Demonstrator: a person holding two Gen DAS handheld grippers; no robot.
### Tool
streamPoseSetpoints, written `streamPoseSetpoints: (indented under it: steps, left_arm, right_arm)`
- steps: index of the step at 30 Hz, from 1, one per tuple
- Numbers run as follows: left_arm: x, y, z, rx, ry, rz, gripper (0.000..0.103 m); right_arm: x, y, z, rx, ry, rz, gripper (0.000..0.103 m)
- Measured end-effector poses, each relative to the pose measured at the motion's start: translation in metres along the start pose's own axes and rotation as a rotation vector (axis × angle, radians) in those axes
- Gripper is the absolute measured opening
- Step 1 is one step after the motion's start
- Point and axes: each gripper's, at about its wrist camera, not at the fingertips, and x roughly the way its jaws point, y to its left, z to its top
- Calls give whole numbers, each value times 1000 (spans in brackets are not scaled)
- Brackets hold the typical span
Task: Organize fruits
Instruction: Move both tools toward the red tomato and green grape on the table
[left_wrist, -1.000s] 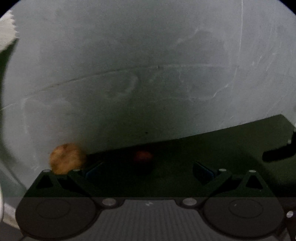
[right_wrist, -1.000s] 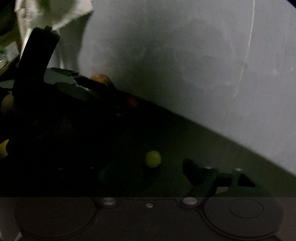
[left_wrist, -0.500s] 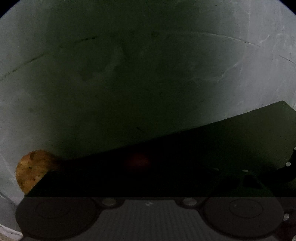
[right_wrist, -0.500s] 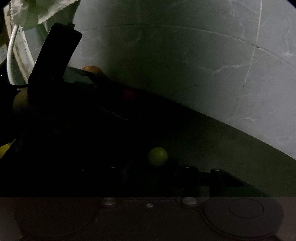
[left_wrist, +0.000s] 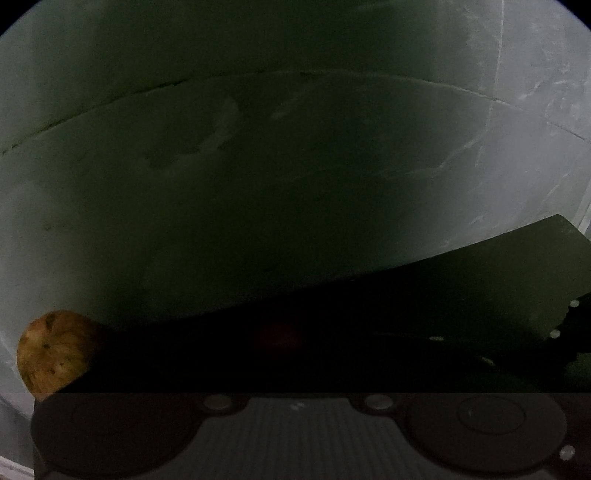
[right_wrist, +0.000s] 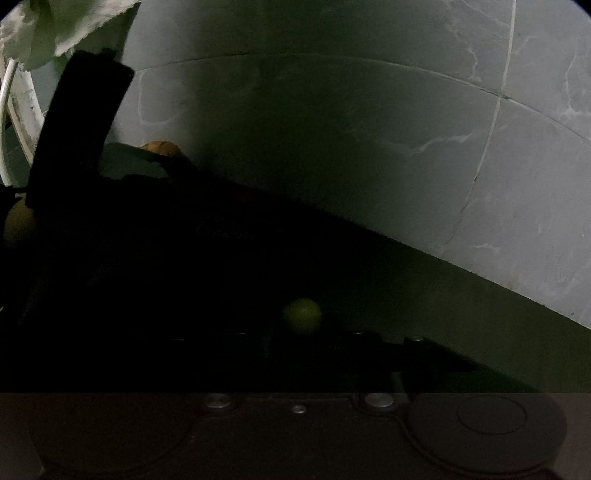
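A: Left wrist view first. What's the surface?

B: Dark green mat (left_wrist: 480, 280), mostly in deep shadow. Behind it, grey marbled floor tiles (left_wrist: 517, 147) with pale grout lines; a broad shadow covers the middle of them.

A: Fruit?

B: Small red fruit (left_wrist: 279, 334) on the mat, just inside its far edge, barely visible in the dark. Speckled orange-brown fruit (left_wrist: 55, 350) at the mat's left end, part on the tile.

A: Left gripper (left_wrist: 280, 354)?

B: Its jaws have just been closing. The fingers are lost in the dark, so I can't tell whether they clamp the red fruit or stand clear of it.

A: Right wrist view.

B: Same mat (right_wrist: 480, 314), the tiles (right_wrist: 535, 184) beyond its far edge. Small green round fruit (right_wrist: 302, 315) on the mat, well in from that edge, dead centre ahead of the right gripper (right_wrist: 303, 336). Jaws have just closed; the fingers look drawn in on the fruit, clamped on it.

A: Anything else?

B: Past the mat's left end: pale crumpled cloth (right_wrist: 55, 29) top left, white cable (right_wrist: 7, 110) under it. Other gripper's black body (right_wrist: 77, 129) stands over the mat's left part; brown fruit (right_wrist: 162, 147) peeks out behind it.
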Motion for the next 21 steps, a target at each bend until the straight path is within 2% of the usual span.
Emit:
streamPoseSetpoints:
  steps: [3,4,12,21]
  left_arm:
    - [-1,-3,-3,1,-4,1,35]
    - [3,5,0,-2,-2,-2,35]
    - [-2,3,-1,-27,19,-29,34]
    - [-20,11,-7,-141,55,-28,34]
  right_arm:
    - [-2,0,-3,-1,0,-1,27]
    - [-2,0,-4,-1,1,-1,27]
    - [-2,-1,-1,-10,-1,15,27]
    - [-23,-11,-9,-22,-30,49,25]
